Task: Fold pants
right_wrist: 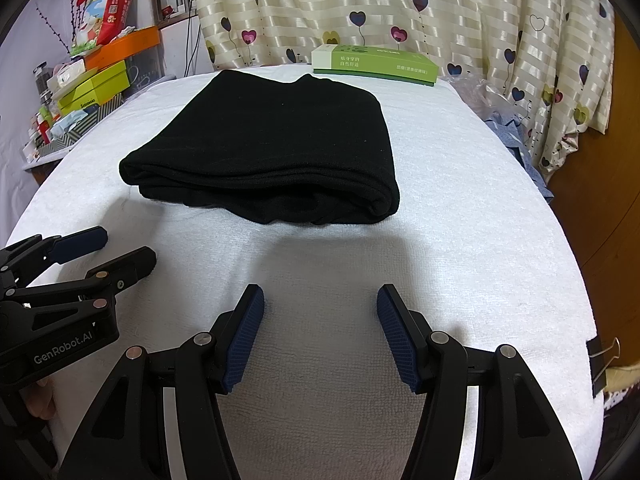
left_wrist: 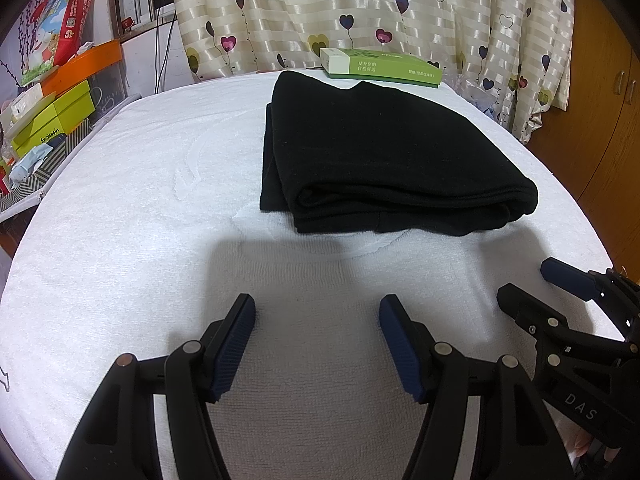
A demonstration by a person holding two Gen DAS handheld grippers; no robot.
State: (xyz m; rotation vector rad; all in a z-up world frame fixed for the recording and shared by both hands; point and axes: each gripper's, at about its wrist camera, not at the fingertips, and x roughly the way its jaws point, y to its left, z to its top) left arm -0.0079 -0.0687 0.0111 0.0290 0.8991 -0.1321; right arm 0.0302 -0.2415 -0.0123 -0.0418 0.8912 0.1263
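Note:
Black pants (left_wrist: 384,152) lie folded into a thick rectangular stack on the white towel-covered table (left_wrist: 140,208); the right wrist view shows the same pants (right_wrist: 272,160) at centre. My left gripper (left_wrist: 316,312) hovers open over bare towel in front of the stack, nothing between its blue pads. My right gripper (right_wrist: 320,304) is likewise open and empty, short of the pants' near fold. Each gripper shows in the other's view: the right gripper (left_wrist: 528,284) at the right edge, the left gripper (right_wrist: 120,246) at the left edge. Neither touches the pants.
A green and white box (left_wrist: 380,66) lies at the table's far edge behind the pants, against a heart-patterned curtain (left_wrist: 360,8). Stacked boxes and clutter (left_wrist: 52,92) stand left of the table. A wooden cabinet (left_wrist: 600,120) is on the right. A binder clip (right_wrist: 600,356) grips the towel's right edge.

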